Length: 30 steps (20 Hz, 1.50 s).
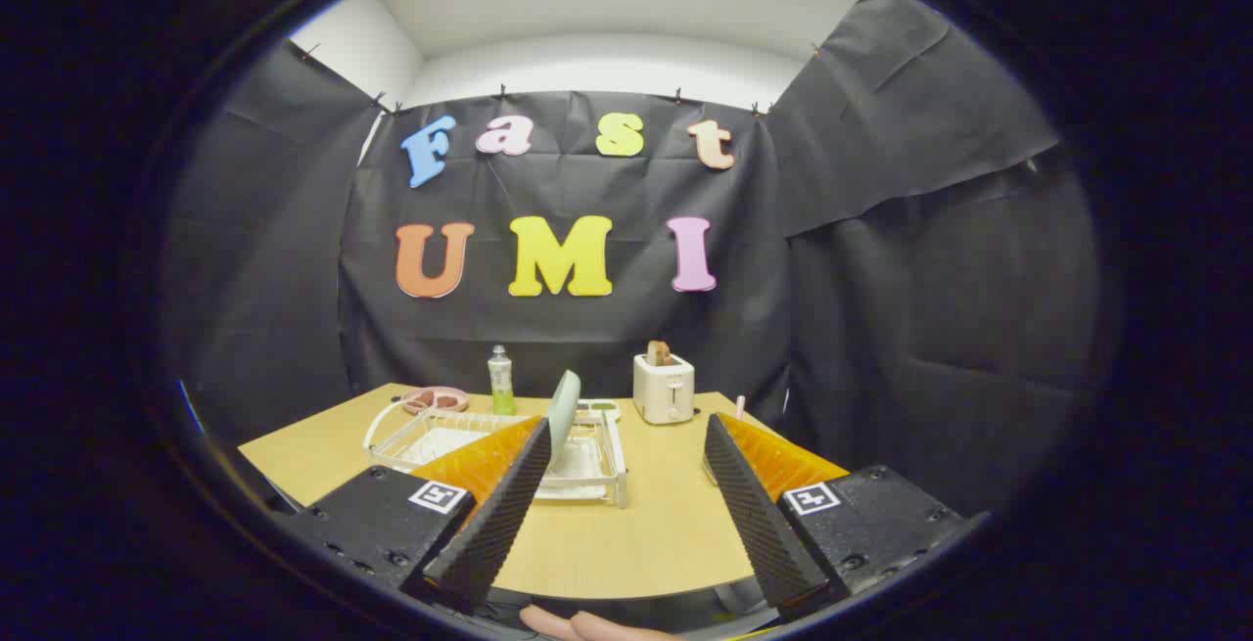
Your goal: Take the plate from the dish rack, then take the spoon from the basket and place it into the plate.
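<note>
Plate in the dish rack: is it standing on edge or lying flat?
Standing on edge. The pale green plate rises upright from the white dish rack, just beyond the open gripper, whose fingers hold nothing.

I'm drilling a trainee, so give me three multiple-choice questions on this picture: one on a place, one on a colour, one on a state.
1. Where is the plate?
A. upright in the dish rack
B. flat on the table
C. on the toaster

2. What colour is the toaster?
A. red
B. white
C. black

3. How is the tool?
A. shut on the plate
B. shut on a spoon
C. open

Answers: A, the plate stands on edge in the rack; B, its body is white; C, its fingers stand wide apart with bare table between.
</note>
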Tool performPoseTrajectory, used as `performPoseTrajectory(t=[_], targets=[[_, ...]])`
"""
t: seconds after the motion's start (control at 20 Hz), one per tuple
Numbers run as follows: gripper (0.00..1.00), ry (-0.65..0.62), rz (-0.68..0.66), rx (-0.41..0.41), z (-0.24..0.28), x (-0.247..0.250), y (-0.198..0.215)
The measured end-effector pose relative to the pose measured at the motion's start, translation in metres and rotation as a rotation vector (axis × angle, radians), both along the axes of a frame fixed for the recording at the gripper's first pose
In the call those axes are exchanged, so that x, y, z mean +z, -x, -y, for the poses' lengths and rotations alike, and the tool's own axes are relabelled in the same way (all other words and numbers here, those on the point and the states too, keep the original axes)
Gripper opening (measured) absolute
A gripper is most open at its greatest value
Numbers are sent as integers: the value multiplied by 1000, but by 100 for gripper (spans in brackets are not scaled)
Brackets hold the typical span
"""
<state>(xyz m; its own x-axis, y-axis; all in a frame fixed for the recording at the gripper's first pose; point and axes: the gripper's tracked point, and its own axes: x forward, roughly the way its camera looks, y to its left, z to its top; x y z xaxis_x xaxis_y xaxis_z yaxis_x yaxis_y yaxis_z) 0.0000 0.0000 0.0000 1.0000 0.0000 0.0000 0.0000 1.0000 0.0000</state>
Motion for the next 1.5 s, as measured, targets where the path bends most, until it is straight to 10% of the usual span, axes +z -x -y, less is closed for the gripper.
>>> performPoseTrajectory(t=[0.8, 1.5], targets=[[100, 27, -58, -9, 4, 4, -29], [100, 199, -326, 59, -84, 75, -202]])
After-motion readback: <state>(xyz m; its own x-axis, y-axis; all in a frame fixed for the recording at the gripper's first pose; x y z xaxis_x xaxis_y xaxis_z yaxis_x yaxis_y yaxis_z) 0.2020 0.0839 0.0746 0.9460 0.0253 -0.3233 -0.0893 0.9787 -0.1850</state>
